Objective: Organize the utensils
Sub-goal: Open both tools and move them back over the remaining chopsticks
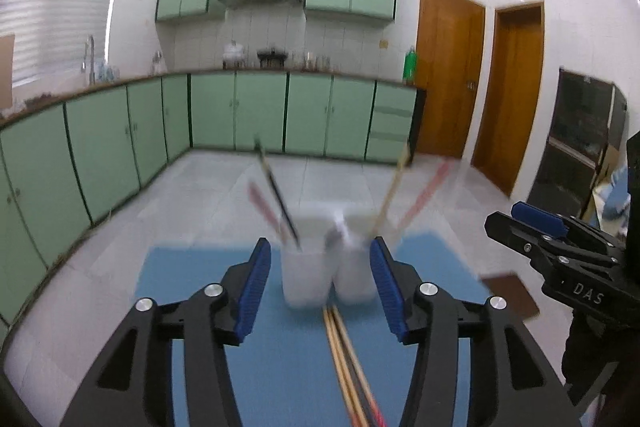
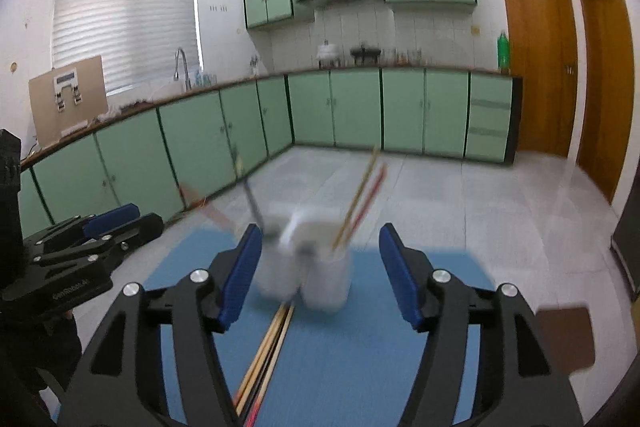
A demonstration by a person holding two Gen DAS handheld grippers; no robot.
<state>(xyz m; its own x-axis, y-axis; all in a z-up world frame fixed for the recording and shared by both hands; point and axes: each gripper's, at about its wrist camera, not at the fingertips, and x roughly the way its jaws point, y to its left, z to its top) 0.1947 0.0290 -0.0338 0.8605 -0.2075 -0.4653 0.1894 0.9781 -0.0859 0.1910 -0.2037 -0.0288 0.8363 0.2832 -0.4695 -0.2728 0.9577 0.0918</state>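
Two translucent white cups, the left cup point(image 1: 305, 277) and the right cup point(image 1: 355, 273), stand side by side on a blue mat point(image 1: 200, 279). Chopsticks point(image 1: 276, 193) lean out of the left cup and more chopsticks point(image 1: 390, 193) out of the right one. A bundle of loose chopsticks point(image 1: 348, 367) lies on the mat in front of the cups. My left gripper point(image 1: 320, 291) is open and empty, just short of the cups. My right gripper point(image 2: 320, 275) is open and empty, facing the same cups point(image 2: 316, 267) and loose chopsticks point(image 2: 266, 351). Both views are blurred.
The right gripper shows at the right edge of the left wrist view point(image 1: 560, 251); the left gripper shows at the left of the right wrist view point(image 2: 80, 247). A brown patch point(image 2: 564, 339) lies right of the mat. Green kitchen cabinets point(image 1: 260, 115) and wooden doors point(image 1: 448, 75) stand behind.
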